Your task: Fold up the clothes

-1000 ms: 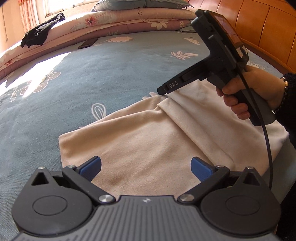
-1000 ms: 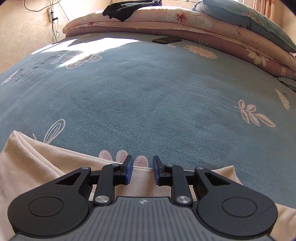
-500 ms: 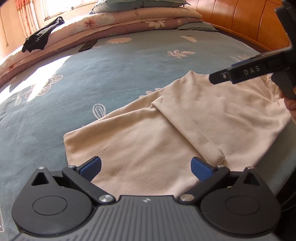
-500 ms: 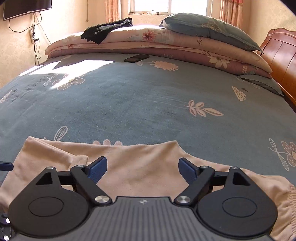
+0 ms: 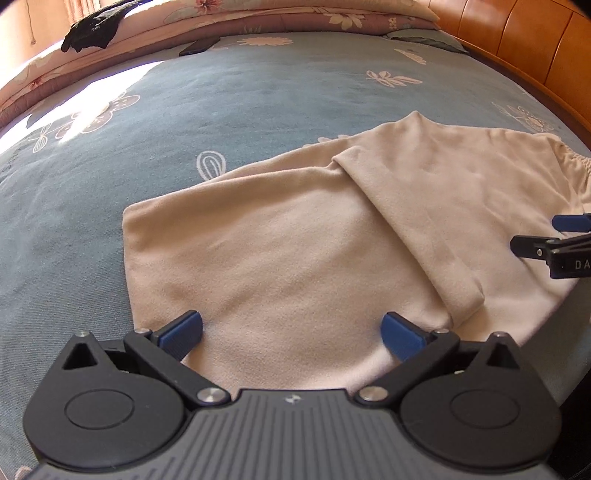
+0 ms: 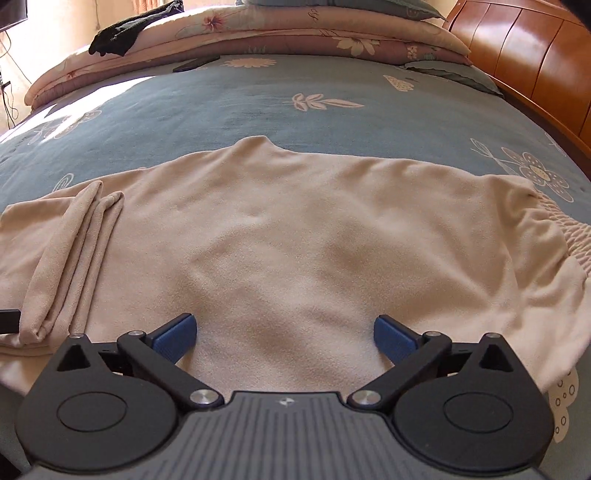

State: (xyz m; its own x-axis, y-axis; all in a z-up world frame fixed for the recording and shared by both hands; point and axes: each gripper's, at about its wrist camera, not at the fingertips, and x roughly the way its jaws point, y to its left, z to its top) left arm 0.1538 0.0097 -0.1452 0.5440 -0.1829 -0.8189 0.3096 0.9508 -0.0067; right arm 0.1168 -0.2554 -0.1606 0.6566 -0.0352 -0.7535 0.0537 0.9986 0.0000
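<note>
Right gripper (image 6: 283,334) hangs with its jaws opening wide, nothing pinched, only beige cloth lying under the gap. The left gripper (image 5: 291,334) is spread as well, empty, hovering over the same beige garment (image 6: 295,229). That garment lies flat on the blue bedspread (image 6: 258,99), reaching from just below the jaws out ahead of them. Left of the right jaws sits a folded-over ridge (image 6: 70,266); far right, a gathered elastic band (image 6: 565,229). It looks soft, light and limp, likely to sag and slide, so an edge or corner is the place to pinch. Beyond, a stack of quilts (image 6: 295,33).
</note>
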